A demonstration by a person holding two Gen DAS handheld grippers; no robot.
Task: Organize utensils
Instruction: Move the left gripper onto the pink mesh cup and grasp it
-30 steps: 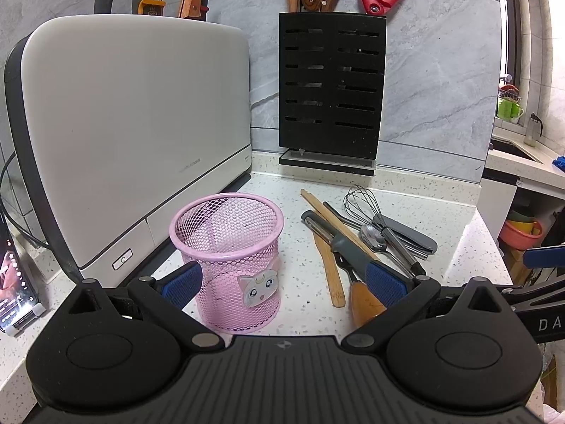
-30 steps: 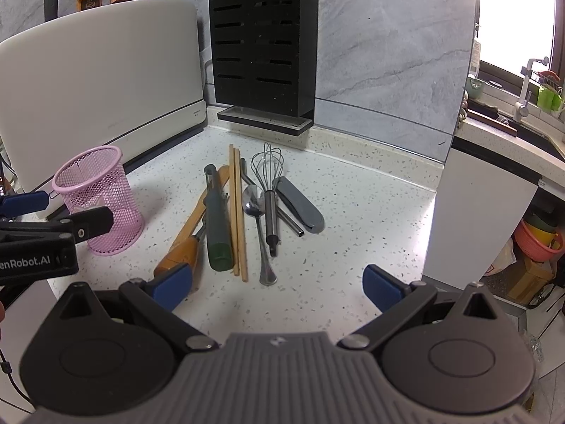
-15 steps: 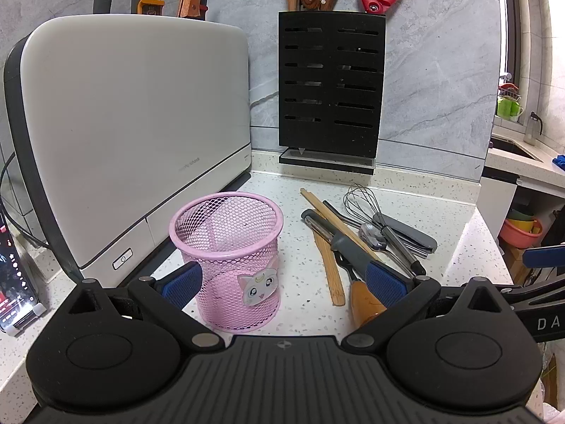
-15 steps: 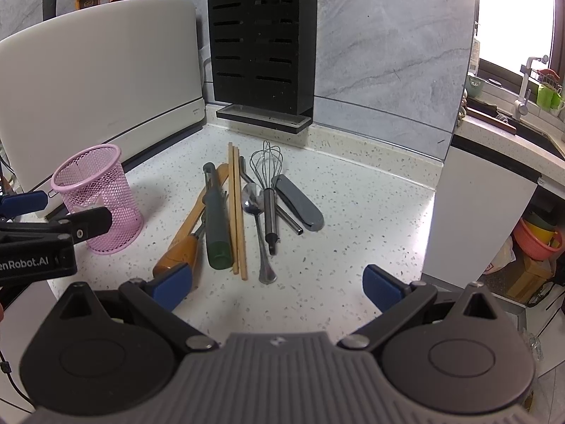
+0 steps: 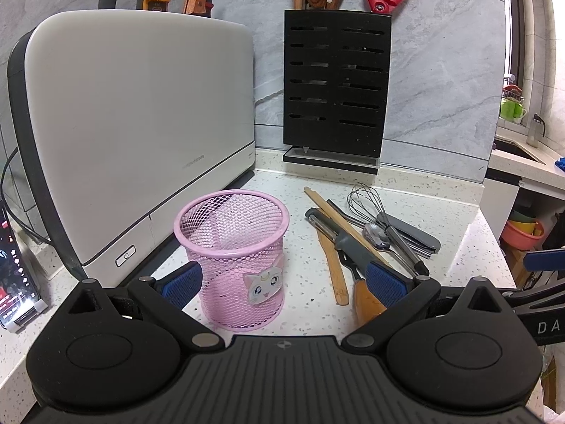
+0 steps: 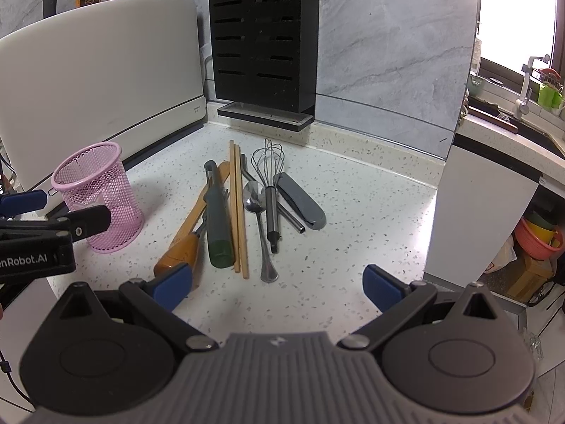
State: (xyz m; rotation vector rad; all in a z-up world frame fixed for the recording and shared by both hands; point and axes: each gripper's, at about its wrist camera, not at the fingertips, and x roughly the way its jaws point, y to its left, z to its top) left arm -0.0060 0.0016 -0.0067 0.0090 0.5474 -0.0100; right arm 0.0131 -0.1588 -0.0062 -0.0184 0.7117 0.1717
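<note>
A pink mesh cup with a cat sticker stands empty on the speckled counter. Right of it lies a loose pile of utensils: a green-handled peeler, wooden chopsticks, a steel spoon, a whisk, a grey-handled knife and a wooden-handled tool. My left gripper is open just before the cup, its fingers either side of it without touching. My right gripper is open above the counter, short of the pile's near ends.
A big white appliance fills the left. A black slotted knife block stands at the back wall, with tools hanging above. A phone leans at far left. The counter's edge drops off on the right.
The right gripper has edged slightly forward toward the utensils. The left gripper and the cup hold the same place.
</note>
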